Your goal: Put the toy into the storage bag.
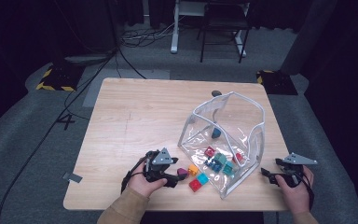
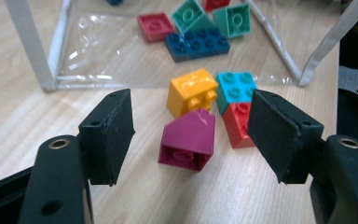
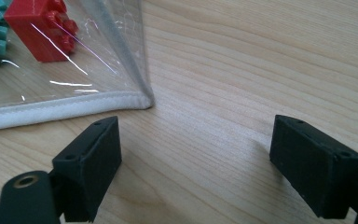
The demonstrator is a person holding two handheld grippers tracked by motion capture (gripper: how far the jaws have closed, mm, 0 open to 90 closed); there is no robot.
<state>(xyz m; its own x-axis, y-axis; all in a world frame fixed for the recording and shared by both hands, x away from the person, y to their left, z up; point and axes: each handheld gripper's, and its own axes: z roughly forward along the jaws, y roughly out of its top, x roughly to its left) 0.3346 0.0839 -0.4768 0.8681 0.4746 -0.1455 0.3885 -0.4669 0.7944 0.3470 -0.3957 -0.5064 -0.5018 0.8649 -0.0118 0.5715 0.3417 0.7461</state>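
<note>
the left hand-held gripper (image 2: 191, 135) sits low over the desk (image 1: 135, 116) with its jaws released, 1 on each side of the purple brick (image 2: 188, 140), neither pad touching it. this placement appears to be a line-up for a pinch across the brick's sloped sides. the purple brick rests on the desk just outside the mouth of the clear bag (image 1: 256, 121), nearest the gripper. close behind it lie 3 more loose bricks: 1 orange brick (image 2: 192, 91), 1 light blue brick (image 2: 235, 86) and 1 red brick (image 2: 237, 122), the last 2 touching.

the clear bag stands open on its side, mouth toward the left hand, so bricks can pass through freely. inside, the left gripper view shows 1 dark blue plate (image 2: 196, 44), 1 red brick (image 2: 154, 25) and 2 green bricks (image 2: 233, 21).

the right hand-held gripper (image 3: 196, 161) is released and empty, parked on bare desk beside the bag's white-edged corner (image 3: 142, 98), likely ready to steady it.
</note>
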